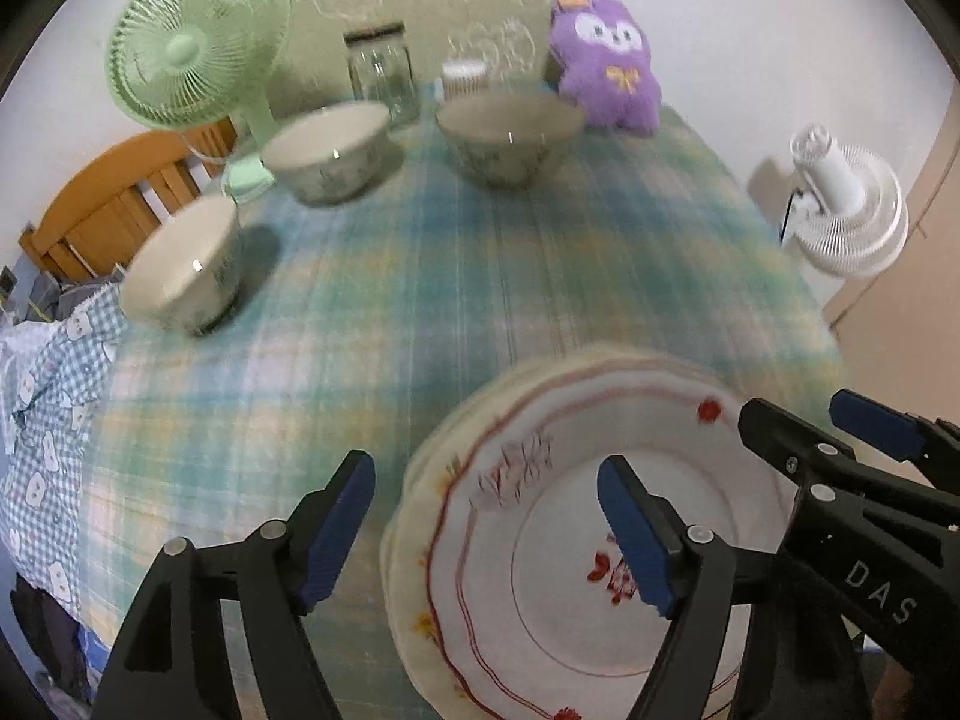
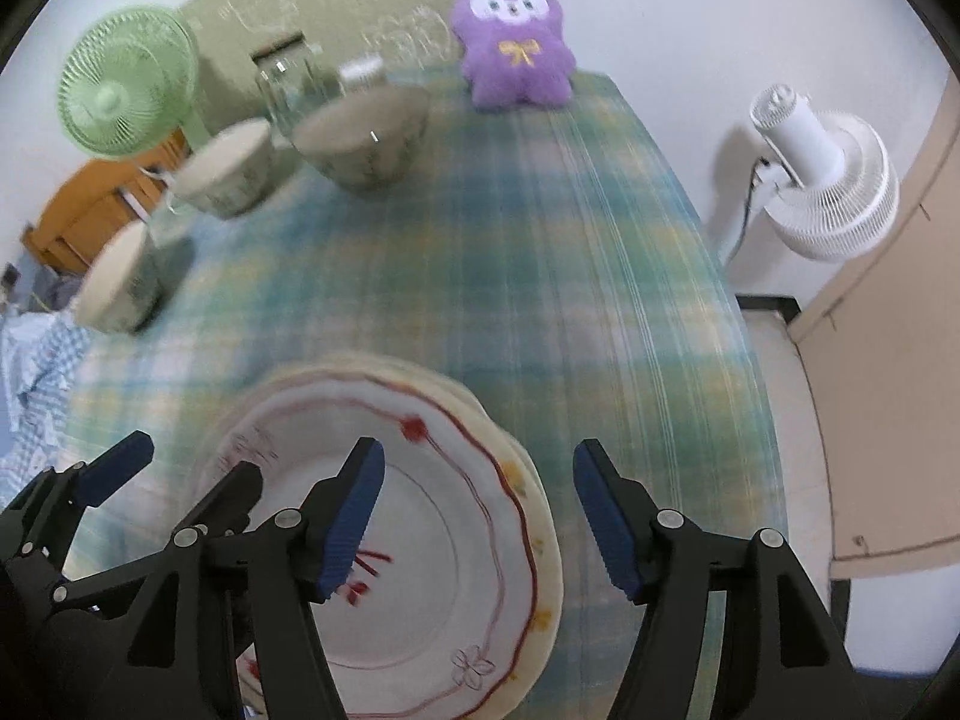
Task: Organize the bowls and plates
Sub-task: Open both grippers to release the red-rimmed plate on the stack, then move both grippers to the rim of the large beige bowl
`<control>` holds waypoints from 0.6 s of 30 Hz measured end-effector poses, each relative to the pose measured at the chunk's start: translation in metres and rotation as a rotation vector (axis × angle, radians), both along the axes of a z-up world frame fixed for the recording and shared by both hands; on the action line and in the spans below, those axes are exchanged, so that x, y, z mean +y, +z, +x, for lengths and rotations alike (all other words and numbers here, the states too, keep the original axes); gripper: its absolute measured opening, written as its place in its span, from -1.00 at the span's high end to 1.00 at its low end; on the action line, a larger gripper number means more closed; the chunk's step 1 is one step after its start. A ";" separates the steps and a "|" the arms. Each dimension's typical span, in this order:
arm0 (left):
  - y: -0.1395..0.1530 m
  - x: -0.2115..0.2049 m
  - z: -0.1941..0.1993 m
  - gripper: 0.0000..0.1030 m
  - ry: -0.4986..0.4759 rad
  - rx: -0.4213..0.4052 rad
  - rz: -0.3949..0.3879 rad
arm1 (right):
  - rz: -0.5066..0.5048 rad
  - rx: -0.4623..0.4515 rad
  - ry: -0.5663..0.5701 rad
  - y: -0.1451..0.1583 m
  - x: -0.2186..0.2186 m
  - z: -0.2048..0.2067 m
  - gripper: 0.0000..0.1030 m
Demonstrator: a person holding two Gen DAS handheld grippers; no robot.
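Item: stack of plates (image 1: 576, 546), cream glazed ware with scalloped rims and red line-and-flower decoration, stood at the near edge of the worktop (image 1: 420, 300), several plates deep as far as the blurred rim edges allowed a count. Companion items: three bowls, pale inside with a faint printed pattern outside, stood well apart from the stack toward the far left; the near-left bowl (image 1: 180, 267), the middle bowl (image 1: 327, 150) and the far bowl (image 1: 510, 135) sat separately, none nested. Handling, as judged: ceramic, stiff, heavy for its size, slick under rubber pads and liable to chip or shatter if dropped; best taken by the rim, one jaw over and one under, while the bowls want a pinch on the wall near the lip. Left gripper (image 1: 486, 531) hovered above the left side of the stack, jaws spread and holding nothing; right gripper (image 2: 480, 519) hovered over the right side, jaws likewise spread and empty. Surface: a soft green-and-yellow plaid cloth covered the worktop, likely to bunch under a sliding plate. Room: green fan (image 1: 192, 42), glass jar (image 1: 381, 69), purple plush toy (image 1: 606, 63) along the far edge; white fan (image 2: 822, 186) stood off the right side
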State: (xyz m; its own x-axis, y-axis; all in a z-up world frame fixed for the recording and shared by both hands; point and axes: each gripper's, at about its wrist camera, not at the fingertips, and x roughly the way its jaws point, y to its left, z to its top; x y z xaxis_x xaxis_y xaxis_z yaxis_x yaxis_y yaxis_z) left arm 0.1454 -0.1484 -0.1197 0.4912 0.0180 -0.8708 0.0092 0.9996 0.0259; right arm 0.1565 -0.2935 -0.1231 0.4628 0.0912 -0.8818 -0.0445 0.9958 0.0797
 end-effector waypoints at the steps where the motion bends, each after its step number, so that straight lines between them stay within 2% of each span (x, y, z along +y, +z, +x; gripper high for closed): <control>1: 0.006 0.002 0.000 -0.61 0.005 -0.017 0.001 | 0.009 -0.016 0.006 0.006 0.001 0.001 -0.33; 8: 0.036 0.021 0.001 -0.80 0.008 -0.087 0.023 | -0.007 -0.072 0.025 0.037 0.026 0.007 -0.34; 12: 0.043 0.047 0.004 -0.80 0.017 -0.099 0.022 | -0.015 -0.096 0.009 0.047 0.049 0.009 -0.41; 18: 0.052 0.100 0.012 -0.80 0.010 -0.099 0.001 | 0.017 -0.093 -0.001 0.058 0.099 0.014 -0.41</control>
